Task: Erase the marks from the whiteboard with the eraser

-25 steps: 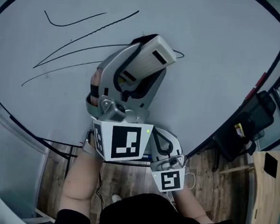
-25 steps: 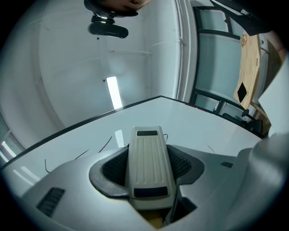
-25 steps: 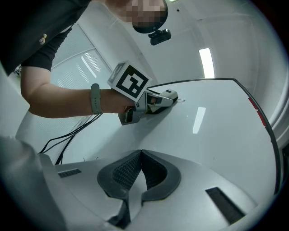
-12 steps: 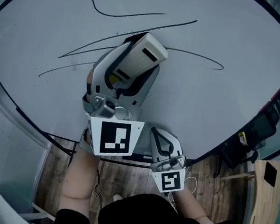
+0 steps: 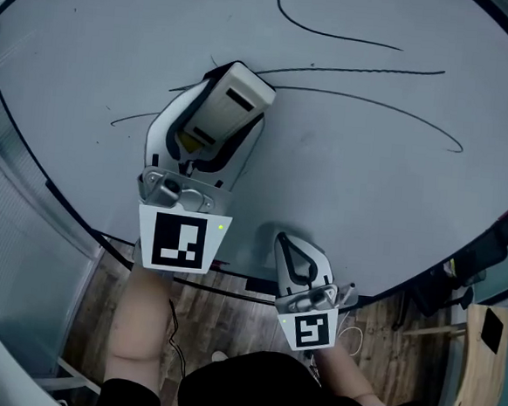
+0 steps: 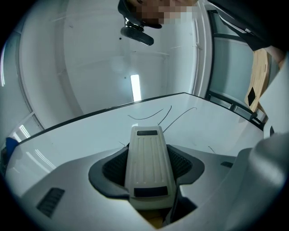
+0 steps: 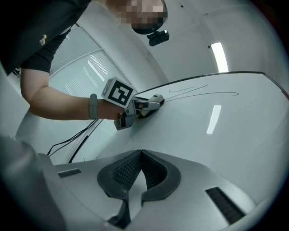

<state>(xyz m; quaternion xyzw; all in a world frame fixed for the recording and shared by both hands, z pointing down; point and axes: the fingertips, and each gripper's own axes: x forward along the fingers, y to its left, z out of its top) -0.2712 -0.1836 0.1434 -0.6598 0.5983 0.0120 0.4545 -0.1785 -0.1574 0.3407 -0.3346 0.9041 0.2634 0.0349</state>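
Far left, a short stray stroke (image 5: pixel 127 119) lies on the whiteboard (image 5: pixel 63 69) just beside the tool. Next, your left gripper (image 6: pixel 150 166) has its jaws spread to the width of the eraser (image 5: pixel 230 99) and clamped on its two long sides, so the ribbed back faces the camera and the wiping face, out of sight, is presumably turned flat to the board. The eraser's far end sits at the start of the long marks (image 5: pixel 369 71), which places it, in all likelihood, for a sweep along them. Lower and toward the middle, your right gripper (image 7: pixel 140 169) has its jaws pressed together with nothing between them. It is parked at the board's bottom edge (image 5: pixel 248 283), well apart from the strokes, apparently to keep it out of the eraser's path; whether it touches the board cannot be told. To the right, two long lines and an upper curve (image 5: pixel 329 33) run across to the far side, unerased: most of the wiping appears to lie ahead
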